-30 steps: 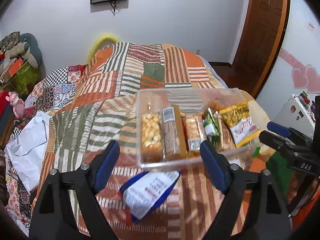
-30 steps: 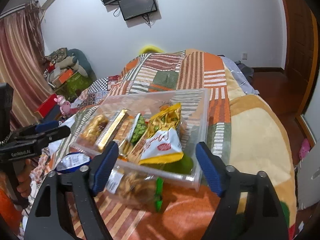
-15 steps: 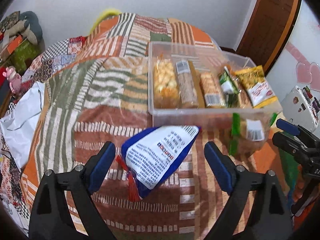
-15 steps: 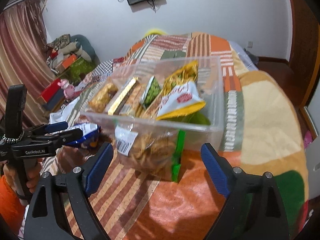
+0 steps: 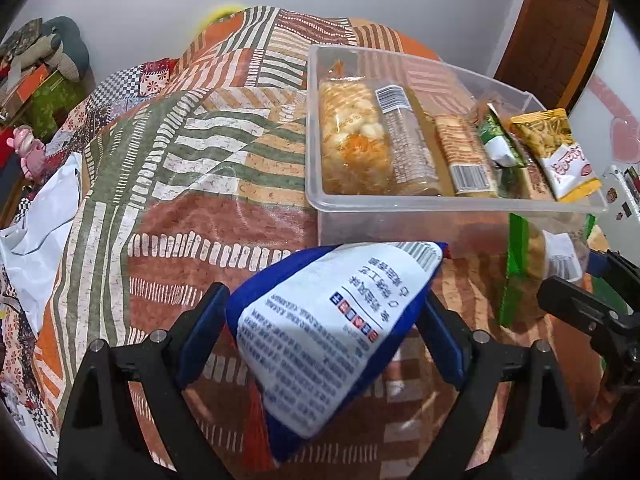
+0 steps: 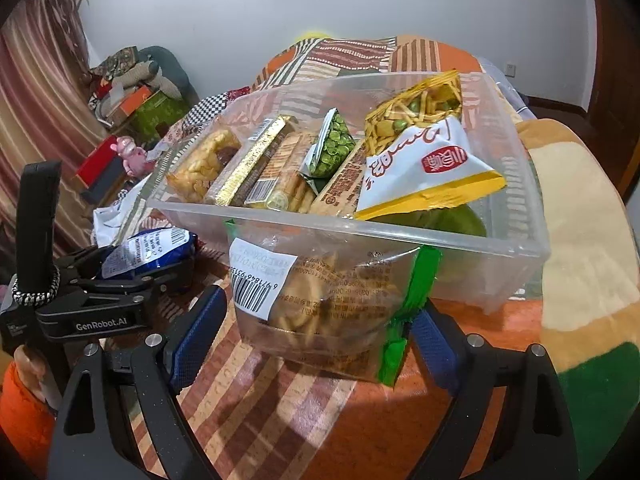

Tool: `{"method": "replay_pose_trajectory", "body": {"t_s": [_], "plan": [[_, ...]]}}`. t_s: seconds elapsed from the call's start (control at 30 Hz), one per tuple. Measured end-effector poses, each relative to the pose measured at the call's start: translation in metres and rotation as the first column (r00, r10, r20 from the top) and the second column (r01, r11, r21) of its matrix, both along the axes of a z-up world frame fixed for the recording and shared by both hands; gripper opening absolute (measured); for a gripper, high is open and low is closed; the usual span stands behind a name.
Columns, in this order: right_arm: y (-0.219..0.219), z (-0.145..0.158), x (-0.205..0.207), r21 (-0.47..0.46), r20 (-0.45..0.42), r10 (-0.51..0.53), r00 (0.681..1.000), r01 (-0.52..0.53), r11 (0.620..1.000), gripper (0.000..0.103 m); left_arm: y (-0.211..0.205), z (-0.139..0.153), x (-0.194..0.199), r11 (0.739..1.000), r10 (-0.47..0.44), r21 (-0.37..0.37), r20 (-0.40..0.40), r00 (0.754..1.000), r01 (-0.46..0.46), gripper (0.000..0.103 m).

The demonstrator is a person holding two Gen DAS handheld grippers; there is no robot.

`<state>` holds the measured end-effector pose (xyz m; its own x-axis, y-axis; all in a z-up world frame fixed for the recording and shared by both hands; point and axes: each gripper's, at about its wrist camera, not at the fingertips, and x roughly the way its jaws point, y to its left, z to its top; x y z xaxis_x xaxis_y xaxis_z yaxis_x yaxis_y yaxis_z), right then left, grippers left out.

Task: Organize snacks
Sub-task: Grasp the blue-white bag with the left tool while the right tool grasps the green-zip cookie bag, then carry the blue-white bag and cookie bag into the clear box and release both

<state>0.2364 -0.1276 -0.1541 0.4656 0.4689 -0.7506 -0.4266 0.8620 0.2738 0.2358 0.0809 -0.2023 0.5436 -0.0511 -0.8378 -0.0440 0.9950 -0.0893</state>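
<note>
Patchwork bedding (image 5: 192, 168) in orange, green and brown stripes served as the work surface, with a clear plastic bin (image 5: 452, 206) resting on it. At inspection, the blue-and-white snack packet (image 5: 340, 332) lay on the bedding just before the bin's near wall, between the pads of the left gripper (image 5: 322, 334); those pads stood close against the packet's sides, and it could not be told whether they had yet closed on it. The clear bag of fried snacks with green edging (image 6: 328, 308) leaned against the same wall, framed by the right gripper (image 6: 316, 332), whose pads sat near the bag's flanks with a sliver of gap on the left, so no firm hold was evident. Inside the bin stood a row of packets, among them a yellow-and-white snack bag (image 6: 424, 160) and a green pea packet (image 6: 332, 148). Judged step: securing both loose items for transfer into the bin. Recommended practice: pinch each packet across its body rather than its air-filled corner, press lightly to avoid crushing the contents, lift clear of the rim, and set each down where room remains in the row.
</note>
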Motion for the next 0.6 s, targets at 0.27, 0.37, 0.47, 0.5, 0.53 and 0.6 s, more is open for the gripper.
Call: {"method": "replay_pose_trajectory", "body": {"t_s": [0.27, 0.37, 0.47, 0.5, 0.53, 0.6], "plan": [[-0.009, 0.002, -0.005, 0.019, -0.003, 0.011, 1.0, -0.011, 1.0, 0.072, 0.004, 0.003, -0.011, 1.0, -0.007, -0.019, 0.045, 0.999, 0.008, 0.074], [-0.014, 0.005, -0.012, 0.019, 0.012, 0.026, 1.0, -0.027, 0.999, 0.07, 0.004, 0.007, -0.021, 1.0, -0.018, -0.02, 0.058, 0.998, 0.019, 0.071], [-0.017, 0.01, -0.016, 0.03, 0.021, 0.033, 0.999, -0.033, 0.999, 0.07, 0.002, 0.015, -0.032, 1.0, -0.024, -0.007, 0.076, 0.997, 0.025, 0.071], [-0.019, 0.013, -0.018, 0.035, 0.028, 0.032, 0.999, -0.033, 0.999, 0.07, 0.001, 0.018, -0.036, 1.0, -0.027, -0.005, 0.083, 0.996, 0.027, 0.071], [-0.021, 0.015, -0.019, 0.038, 0.032, 0.032, 0.999, -0.033, 0.999, 0.07, 0.0, 0.022, -0.041, 1.0, -0.028, -0.002, 0.093, 0.995, 0.029, 0.071], [-0.022, 0.022, -0.02, 0.046, 0.047, 0.03, 0.998, -0.032, 0.998, 0.07, -0.002, 0.03, -0.046, 1.0, -0.031, -0.001, 0.107, 0.994, 0.031, 0.071]]}}
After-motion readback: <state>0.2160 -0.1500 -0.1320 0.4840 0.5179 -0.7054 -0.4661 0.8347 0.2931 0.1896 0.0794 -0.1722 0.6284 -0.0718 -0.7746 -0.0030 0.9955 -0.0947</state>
